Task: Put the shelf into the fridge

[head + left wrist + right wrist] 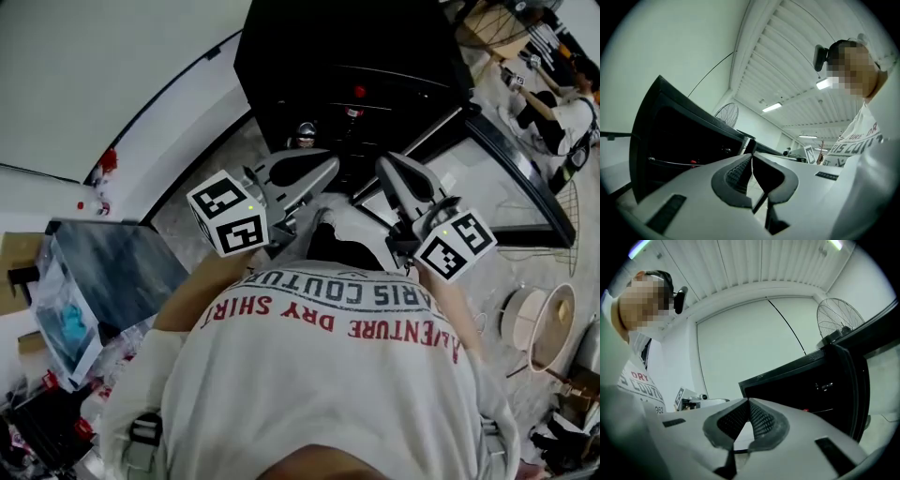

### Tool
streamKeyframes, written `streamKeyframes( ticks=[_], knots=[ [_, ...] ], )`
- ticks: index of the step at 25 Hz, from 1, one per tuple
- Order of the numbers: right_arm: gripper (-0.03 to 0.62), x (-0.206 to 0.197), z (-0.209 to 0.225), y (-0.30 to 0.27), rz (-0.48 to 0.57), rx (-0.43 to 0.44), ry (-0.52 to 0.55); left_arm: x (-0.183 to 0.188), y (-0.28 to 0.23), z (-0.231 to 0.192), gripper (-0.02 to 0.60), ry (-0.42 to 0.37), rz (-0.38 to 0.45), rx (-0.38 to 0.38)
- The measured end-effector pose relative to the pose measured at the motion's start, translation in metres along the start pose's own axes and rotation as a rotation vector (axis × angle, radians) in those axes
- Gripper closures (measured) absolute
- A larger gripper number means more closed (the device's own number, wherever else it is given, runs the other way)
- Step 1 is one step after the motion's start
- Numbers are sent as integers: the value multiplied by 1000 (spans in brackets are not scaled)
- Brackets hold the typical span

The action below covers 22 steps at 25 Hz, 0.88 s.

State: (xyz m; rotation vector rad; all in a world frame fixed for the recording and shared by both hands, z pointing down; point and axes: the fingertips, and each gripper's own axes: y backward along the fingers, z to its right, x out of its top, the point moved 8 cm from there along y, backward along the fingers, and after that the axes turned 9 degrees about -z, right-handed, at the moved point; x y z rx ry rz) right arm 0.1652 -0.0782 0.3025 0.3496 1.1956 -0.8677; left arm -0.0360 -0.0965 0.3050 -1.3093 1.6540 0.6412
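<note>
The black fridge (309,47) stands open right in front of you, its dark cavity facing both hand-held grippers, and its door (525,178) is swung out to your right. Inside, a thin pale edge runs across the cavity with a small red spot beside it. That looks like the front edge of the shelf (670,162), lying level within the fridge rather than in your grasp, though I can't tell whether it is fully seated.

Expect a stiff, flat panel of little weight. The frames don't show whether it is wire or glass, so treat it as breakable and smooth on the pads. If it needs pushing home or lifting, take it by the front edge with the two hand-held grippers well apart, so it stays level and doesn't jam on one side.

Your left hand-held gripper (751,154) is clenched, tips meeting on nothing. Your right hand-held gripper (749,401) is likewise pinched closed and empty. Both are held level in front of your chest, clear of the fridge.
</note>
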Motion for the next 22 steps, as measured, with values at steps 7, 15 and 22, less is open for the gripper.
streamKeyframes(
  ticks=[7, 15, 22],
  knots=[
    [569, -2, -11, 11, 9, 17, 8, 1, 2, 17, 548, -11, -11, 19],
    [569, -10, -14, 12, 5, 25, 5, -2, 2, 24, 546, -18, -23, 51],
    [569, -16, -20, 23, 8, 12, 1, -11, 1, 38, 546, -15, -29, 37]
  ],
)
